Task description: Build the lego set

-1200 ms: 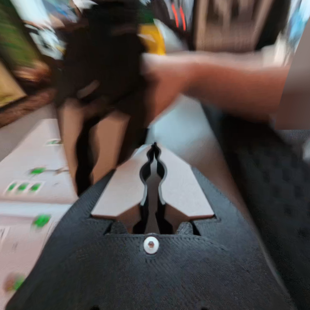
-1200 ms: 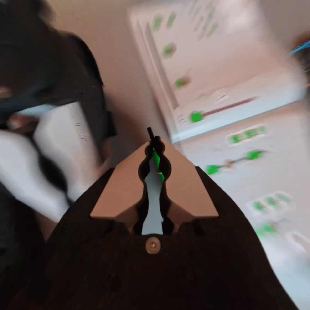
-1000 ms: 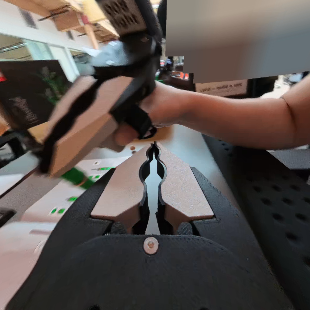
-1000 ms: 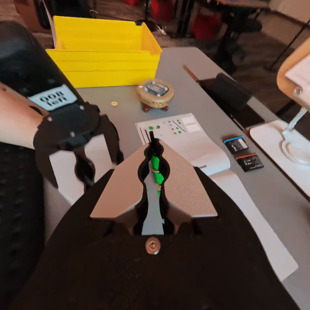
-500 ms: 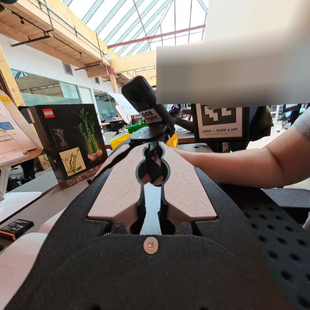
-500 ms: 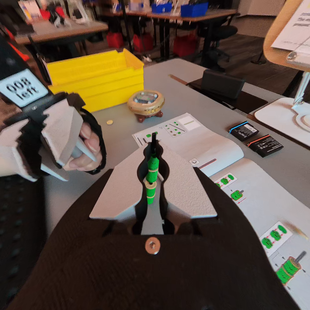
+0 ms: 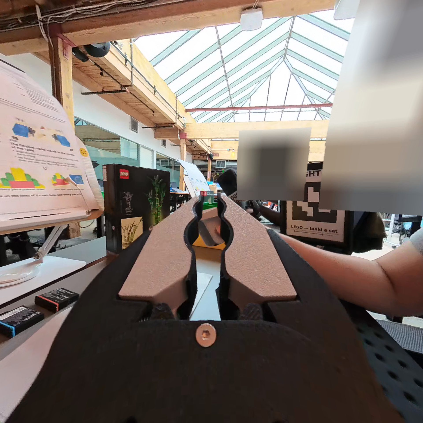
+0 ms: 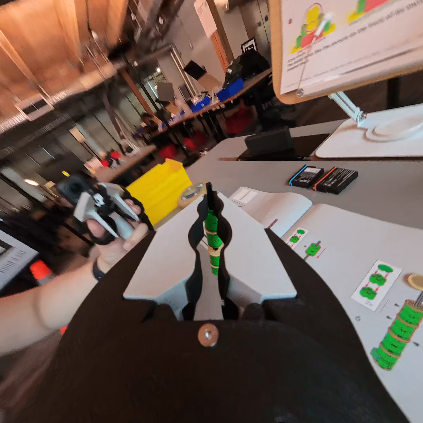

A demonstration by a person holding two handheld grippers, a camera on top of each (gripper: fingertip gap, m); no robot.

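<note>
The green lego stalk [image 8: 214, 242], a stack of round green segments with tan rings threaded on a black rod, sits clamped between the fingers of the right gripper [image 8: 210, 201], the rod's tip poking out past the fingertips. It is held in the air above the open instruction booklet [image 8: 357, 247], whose pages show printed green build steps and lie on the grey table [image 8: 251, 174]. Beyond the stalk stands a yellow bin [image 8: 160, 190], with a round tan lego base [image 8: 190, 194] just beside it on the table. Right of the stalk, past the booklet, two small black packs [image 8: 322, 176] lie side by side, one edged blue and one edged orange; their print is too small to make out. The left gripper [image 7: 209, 199] is raised to the left of the stalk, its jaws slightly parted and holding nothing. Ahead of it stands a black lego box [image 7: 137, 206] bearing a red brand logo and pictures of a bamboo plant. A tilted sheet on a stand [image 7: 39, 164] shows coloured brick drawings and lines of blurred writing. A black-and-white marker sign [image 7: 313, 217] stands farther off
</note>
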